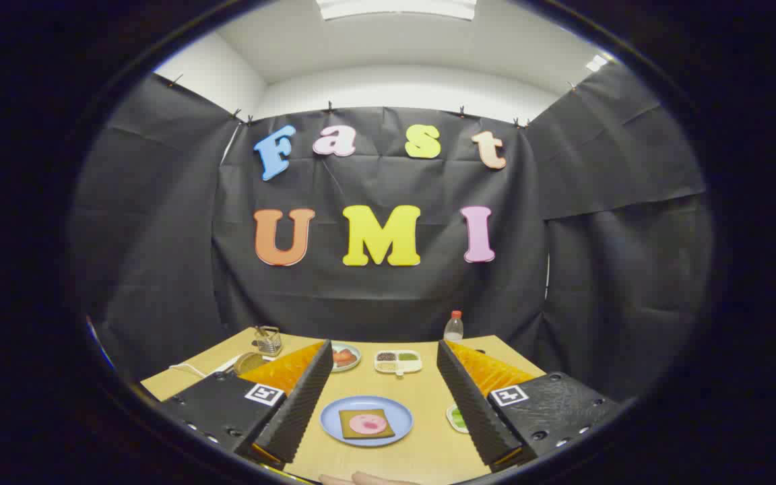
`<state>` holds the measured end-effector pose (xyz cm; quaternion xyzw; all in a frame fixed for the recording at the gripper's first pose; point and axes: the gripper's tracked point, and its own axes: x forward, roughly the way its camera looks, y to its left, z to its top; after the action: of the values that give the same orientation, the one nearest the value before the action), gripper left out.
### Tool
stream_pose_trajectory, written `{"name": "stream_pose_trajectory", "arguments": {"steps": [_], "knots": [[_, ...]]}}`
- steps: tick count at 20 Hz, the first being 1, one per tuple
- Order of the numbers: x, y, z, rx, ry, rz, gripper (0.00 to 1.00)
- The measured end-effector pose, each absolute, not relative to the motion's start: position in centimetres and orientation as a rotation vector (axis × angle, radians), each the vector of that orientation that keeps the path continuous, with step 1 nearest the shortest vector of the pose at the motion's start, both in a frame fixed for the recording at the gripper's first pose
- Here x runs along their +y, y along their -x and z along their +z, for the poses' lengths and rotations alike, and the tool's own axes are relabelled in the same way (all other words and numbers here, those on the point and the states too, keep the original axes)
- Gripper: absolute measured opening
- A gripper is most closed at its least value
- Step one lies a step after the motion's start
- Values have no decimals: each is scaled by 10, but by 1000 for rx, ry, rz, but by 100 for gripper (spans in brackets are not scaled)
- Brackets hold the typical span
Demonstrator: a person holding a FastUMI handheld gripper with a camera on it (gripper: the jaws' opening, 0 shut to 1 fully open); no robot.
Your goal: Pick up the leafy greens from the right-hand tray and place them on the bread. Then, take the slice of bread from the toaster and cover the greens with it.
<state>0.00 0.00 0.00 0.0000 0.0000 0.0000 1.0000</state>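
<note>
A blue plate (334,416) lies on the wooden table between my two fingers, carrying a brown slice of bread (354,415) with a round pink slice of meat (368,424) on top. My gripper (384,353) is open and hovers above the table with nothing between its fingers. Beside the right finger, the edge of a small tray with leafy greens (457,417) peeks out, mostly hidden by that finger. Behind the left finger, a slice of bread (248,362) stands up from the toaster, whose body is hidden.
Farther back stand a plate with red food (344,357), a divided white dish of condiments (398,362), a small wire rack (268,340) and a red-capped bottle (453,327). A white cable (189,369) runs along the left. A person's fingers (368,479) rest at the table's near edge.
</note>
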Motion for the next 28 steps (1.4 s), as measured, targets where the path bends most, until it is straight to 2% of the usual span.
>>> {"name": "stream_pose_trajectory", "arguments": {"steps": [13,28], "knots": [[-35,-32,-19,20,-5,-24,95],[-189,-142,-154,325,-11,-191,96]]}}
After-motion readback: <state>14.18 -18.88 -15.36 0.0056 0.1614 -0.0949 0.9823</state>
